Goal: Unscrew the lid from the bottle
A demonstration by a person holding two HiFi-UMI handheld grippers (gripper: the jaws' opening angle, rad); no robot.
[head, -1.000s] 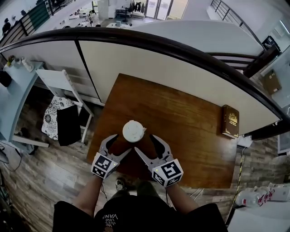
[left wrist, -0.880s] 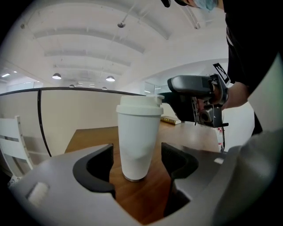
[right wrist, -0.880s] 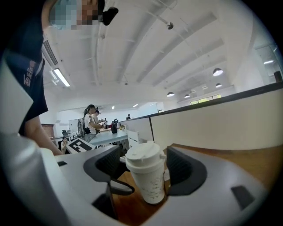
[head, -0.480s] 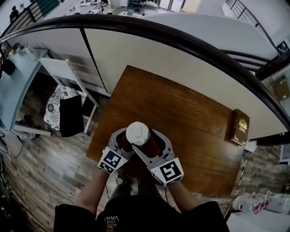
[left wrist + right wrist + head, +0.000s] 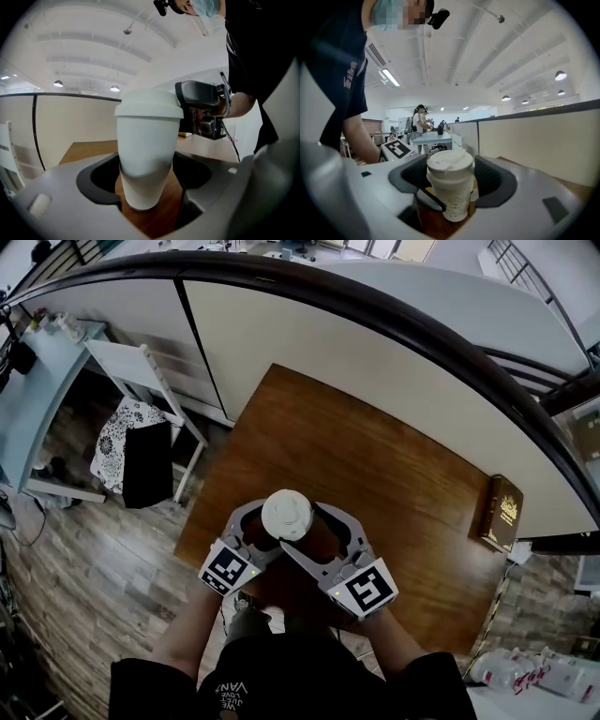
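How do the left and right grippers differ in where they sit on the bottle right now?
The left gripper brackets the bottle low on its body, while the right gripper sits higher, level with the lid. A gap shows beside the bottle in the left gripper; the right gripper lies close beside the lid. Shared: both have jaws apart with the bottle between them, neither clearly squeezing.

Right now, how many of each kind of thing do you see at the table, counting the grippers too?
White bottle with lid: 1
Brown book: 1
Grippers, the left gripper and the right gripper: 2
Total: 4
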